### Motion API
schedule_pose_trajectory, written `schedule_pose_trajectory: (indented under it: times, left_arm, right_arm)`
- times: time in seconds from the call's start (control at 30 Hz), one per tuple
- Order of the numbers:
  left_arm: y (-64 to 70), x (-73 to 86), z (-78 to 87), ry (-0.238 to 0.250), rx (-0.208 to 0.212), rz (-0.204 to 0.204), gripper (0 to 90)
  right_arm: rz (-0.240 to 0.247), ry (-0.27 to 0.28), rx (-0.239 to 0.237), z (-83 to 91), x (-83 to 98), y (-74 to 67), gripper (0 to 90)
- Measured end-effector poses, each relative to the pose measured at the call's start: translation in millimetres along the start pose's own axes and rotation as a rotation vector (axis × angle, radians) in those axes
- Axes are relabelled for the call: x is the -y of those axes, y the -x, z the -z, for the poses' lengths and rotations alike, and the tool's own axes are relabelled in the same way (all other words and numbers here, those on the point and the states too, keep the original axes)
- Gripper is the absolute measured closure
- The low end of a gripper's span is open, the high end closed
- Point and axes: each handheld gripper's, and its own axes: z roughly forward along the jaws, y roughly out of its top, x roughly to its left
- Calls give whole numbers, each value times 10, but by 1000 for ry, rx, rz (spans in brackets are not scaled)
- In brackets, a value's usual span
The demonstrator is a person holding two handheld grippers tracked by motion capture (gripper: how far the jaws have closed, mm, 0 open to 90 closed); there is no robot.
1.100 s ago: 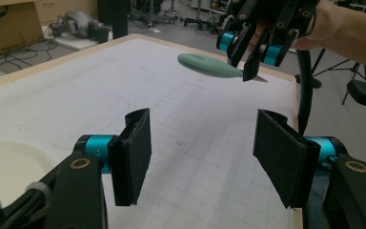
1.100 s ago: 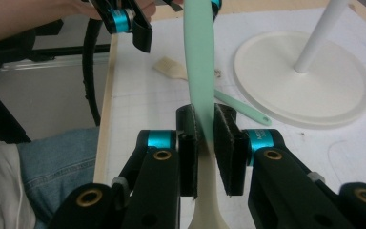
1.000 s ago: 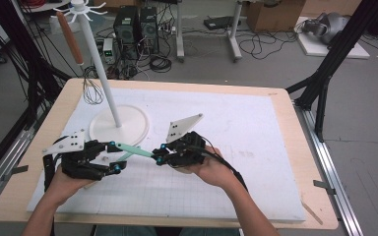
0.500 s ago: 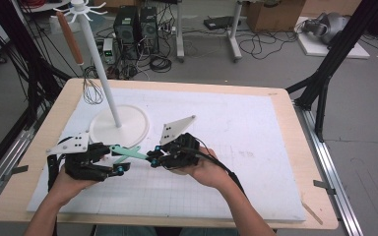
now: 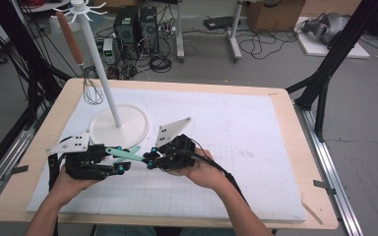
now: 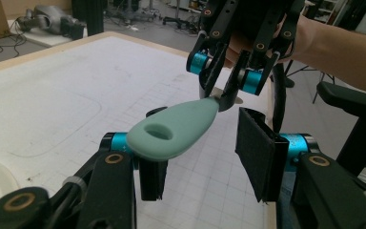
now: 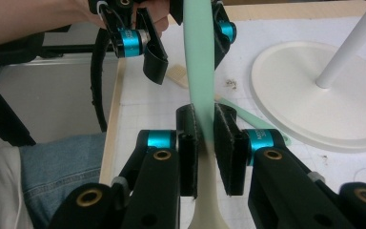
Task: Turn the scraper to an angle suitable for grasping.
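A mint-green utensil handle [image 5: 127, 155] hangs level above the white mat between my two grippers. My right gripper [image 5: 150, 158] is shut on its middle; in the right gripper view the pads [image 7: 226, 138] press both sides of the handle [image 7: 199, 71]. My left gripper [image 5: 119, 161] faces it from the left. The handle's rounded end with a hole [image 6: 171, 129] lies between its jaws, which have just been closing. It rests by the left pad [image 6: 152, 176], and the right pad [image 6: 259, 152] stands apart from it. The right gripper [image 6: 228, 90] shows beyond.
A white stand with a round base [image 5: 120, 129] and a tall pole rises at the mat's left; a whisk [image 5: 92, 91] and a brown-handled tool [image 5: 69, 30] hang from it. A second mint strip [image 7: 250, 123] lies on the mat under the grippers. The wooden table edge [image 5: 177, 221] runs near the person.
The left gripper's jaws have drawn closer around the handle's end. Both hands have stayed nearly where they were, and the right gripper keeps its hold.
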Motion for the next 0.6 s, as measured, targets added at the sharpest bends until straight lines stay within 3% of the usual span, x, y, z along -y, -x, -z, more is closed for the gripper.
schedule_pose_trajectory:
  times: [0.6]
  left_arm:
    - [-8, -4, -6, 1, 14, 16, 609]
  right_arm:
    - [31, -5, 9, -47, -21, -48, 804]
